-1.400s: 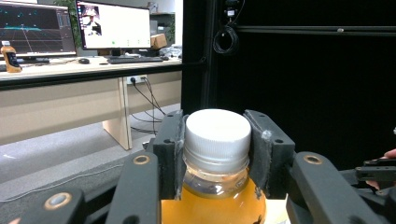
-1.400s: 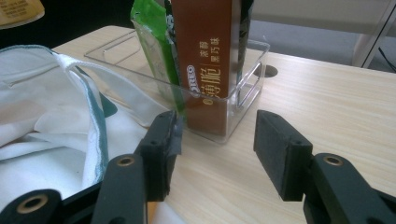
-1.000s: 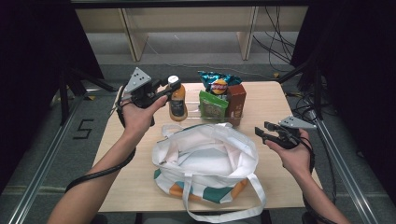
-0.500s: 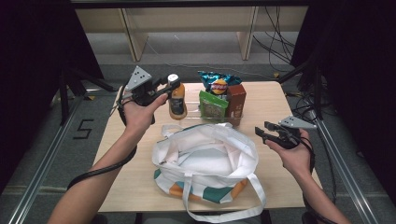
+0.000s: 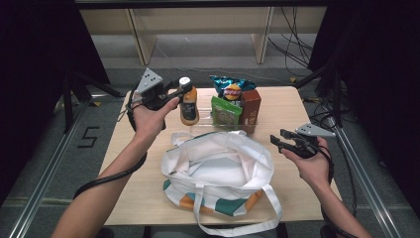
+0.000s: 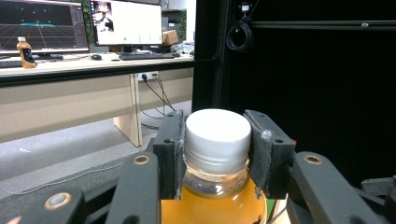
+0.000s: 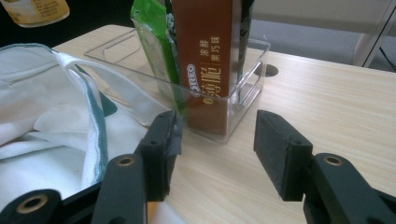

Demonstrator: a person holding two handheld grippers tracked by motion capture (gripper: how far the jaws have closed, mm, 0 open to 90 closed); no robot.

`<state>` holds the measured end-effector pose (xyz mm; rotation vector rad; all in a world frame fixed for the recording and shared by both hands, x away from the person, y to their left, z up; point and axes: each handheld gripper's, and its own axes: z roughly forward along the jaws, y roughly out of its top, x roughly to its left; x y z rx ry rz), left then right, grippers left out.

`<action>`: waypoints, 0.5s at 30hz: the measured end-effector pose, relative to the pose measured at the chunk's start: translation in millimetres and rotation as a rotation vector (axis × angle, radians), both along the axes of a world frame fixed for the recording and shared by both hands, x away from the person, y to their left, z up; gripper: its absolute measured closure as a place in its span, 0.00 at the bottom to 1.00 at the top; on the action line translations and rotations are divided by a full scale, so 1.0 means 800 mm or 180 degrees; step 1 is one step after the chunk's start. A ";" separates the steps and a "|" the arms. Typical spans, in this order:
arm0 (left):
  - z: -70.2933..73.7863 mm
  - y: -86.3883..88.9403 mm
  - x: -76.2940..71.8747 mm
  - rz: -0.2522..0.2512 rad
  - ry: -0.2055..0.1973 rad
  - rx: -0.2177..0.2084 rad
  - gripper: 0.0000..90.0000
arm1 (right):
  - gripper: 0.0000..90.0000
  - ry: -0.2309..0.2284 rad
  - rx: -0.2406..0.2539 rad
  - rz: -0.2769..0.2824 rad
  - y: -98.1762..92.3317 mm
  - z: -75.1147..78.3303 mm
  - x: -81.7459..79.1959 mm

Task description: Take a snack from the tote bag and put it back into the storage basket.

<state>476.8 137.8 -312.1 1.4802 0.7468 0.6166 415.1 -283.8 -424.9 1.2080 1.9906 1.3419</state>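
A clear plastic bin (image 7: pixel 243 88) is standing at the far middle of the table (image 5: pixel 297 106), holding three packages upright: one brown box (image 5: pixel 250 109), one green packet (image 5: pixel 225 111) and one blue snack bag (image 5: pixel 232 88). One orange drink bottle (image 5: pixel 188 104) is sitting just left of the snacks, and the left gripper (image 5: pixel 181 91) is clamping its white cap (image 6: pixel 215 135) between both pads. One white tote bag (image 5: pixel 218 173) with green and orange trim is lying open at the near middle of the table, its inside looking empty. The right gripper (image 5: pixel 278 141) is hovering just right of the bag with its jaws apart, gripping nothing.
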 end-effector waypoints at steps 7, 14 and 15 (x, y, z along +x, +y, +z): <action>0.000 -0.002 0.004 0.0002 0.0009 -0.0006 0.66 | 0.56 -0.0037 -0.0024 0.0013 -0.001 -0.001 0.001; -0.002 -0.005 0.009 0.0015 0.0005 0.0009 0.65 | 0.56 -0.0031 -0.0019 0.0008 -0.001 -0.001 0.001; -0.002 -0.005 0.010 0.0011 0.0006 0.0013 0.66 | 0.56 -0.0067 -0.0056 0.0036 -0.003 -0.001 0.003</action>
